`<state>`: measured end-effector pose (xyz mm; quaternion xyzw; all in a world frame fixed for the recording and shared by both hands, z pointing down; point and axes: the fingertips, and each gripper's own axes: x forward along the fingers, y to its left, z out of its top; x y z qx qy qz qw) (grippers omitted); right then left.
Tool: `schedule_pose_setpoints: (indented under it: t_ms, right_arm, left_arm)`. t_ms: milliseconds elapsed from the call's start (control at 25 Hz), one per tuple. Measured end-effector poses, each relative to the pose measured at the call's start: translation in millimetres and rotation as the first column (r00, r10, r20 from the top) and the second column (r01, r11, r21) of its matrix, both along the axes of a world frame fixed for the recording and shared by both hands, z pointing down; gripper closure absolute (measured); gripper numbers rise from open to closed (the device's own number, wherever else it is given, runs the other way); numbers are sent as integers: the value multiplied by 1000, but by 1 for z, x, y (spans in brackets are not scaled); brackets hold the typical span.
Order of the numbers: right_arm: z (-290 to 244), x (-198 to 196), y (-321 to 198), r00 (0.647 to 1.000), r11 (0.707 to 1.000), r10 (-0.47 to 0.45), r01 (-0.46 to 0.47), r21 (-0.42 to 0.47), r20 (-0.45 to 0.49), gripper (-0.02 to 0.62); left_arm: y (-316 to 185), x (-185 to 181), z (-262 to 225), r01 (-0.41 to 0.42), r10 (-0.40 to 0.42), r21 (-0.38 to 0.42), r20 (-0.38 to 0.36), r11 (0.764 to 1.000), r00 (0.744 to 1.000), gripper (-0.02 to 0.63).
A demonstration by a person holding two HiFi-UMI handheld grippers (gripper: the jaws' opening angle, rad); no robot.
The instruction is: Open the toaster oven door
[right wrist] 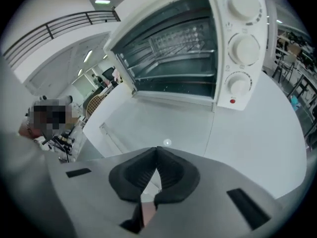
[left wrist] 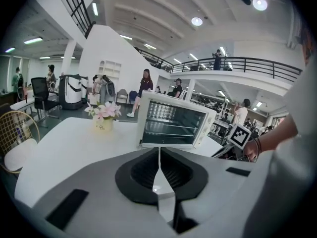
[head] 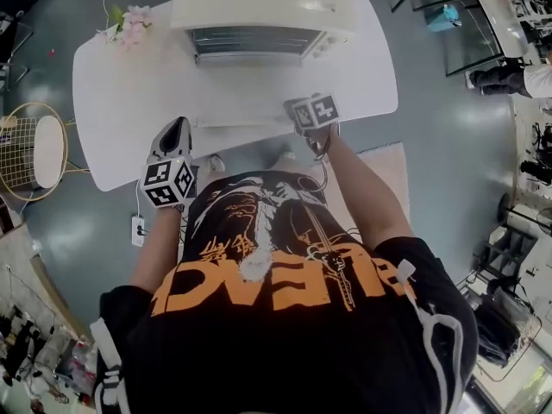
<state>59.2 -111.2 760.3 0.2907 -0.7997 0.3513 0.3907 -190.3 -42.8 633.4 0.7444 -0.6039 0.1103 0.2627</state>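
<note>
Mia: Looking down in the head view, where is the toaster oven [head: 259,3]?

Ben: At the far side of the white table [head: 112,102]. Its door [head: 246,93] already lies flat, toward the person. The left gripper [head: 175,132] and the right gripper [head: 310,112] hang by the near edge.

Mia: And the left gripper view?

Ben: Its jaws are almost pinched together, with nothing in them. The oven sits ahead, well apart.

Mia: The right gripper view?

Ben: Those jaws meet at the tips, empty too. The door is just past them, not touched.

Mia: How would it feel?

Ben: I think it's glass, so breakable and slippery. Hold the thin handle [right wrist: 113,138] on its edge and swing gently.
</note>
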Motion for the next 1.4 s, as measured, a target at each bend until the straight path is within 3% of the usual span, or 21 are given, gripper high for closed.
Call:
schedule_pose_setpoints:
  t_ms: [200, 320, 440, 560, 760, 920, 1200, 1320, 1400]
  right_arm:
    - [-51, 12, -30, 969, 980, 166, -183, 79, 182, 581]
    - [-99, 25, -46, 905, 947, 246, -300, 112, 347, 581]
    - [-149, 31, -54, 844, 920, 252, -361, 152, 473, 581]
    - [-190, 28, -55, 818, 904, 201, -366, 219, 538, 581]
    - [-260, 9, -50, 803, 872, 65, -334, 357, 592, 581]
    - [-313, -6, -43, 773, 832, -25, -335, 442, 634, 581]
    - [-381, -4, -19, 693, 777, -129, -374, 507, 709, 581]
    - [-411, -4, -6, 655, 734, -181, -407, 544, 734, 581]
    - [-430, -1, 5, 677, 671, -233, -408, 619, 698, 581]
  left_arm:
    - [-9, -29, -21, 56, -56, 45, -4, 997, 998, 577]
    - [-17, -30, -51, 59, -55, 113, -33, 992, 998, 578]
    - [-27, -16, -86, 11, -3, 198, -42, 980, 999, 580]
    - [-38, 9, -121, -66, 76, 285, -25, 956, 997, 580]
    - [-51, 44, -184, -171, 182, 413, 13, 894, 983, 580]
    - [-54, 52, -224, -200, 224, 484, 8, 852, 974, 580]
    - [-50, 75, -266, -230, 275, 561, 5, 795, 962, 580]
    - [-45, 81, -283, -238, 294, 588, -1, 773, 956, 580]
    - [-40, 88, -295, -243, 307, 611, -2, 754, 952, 580]
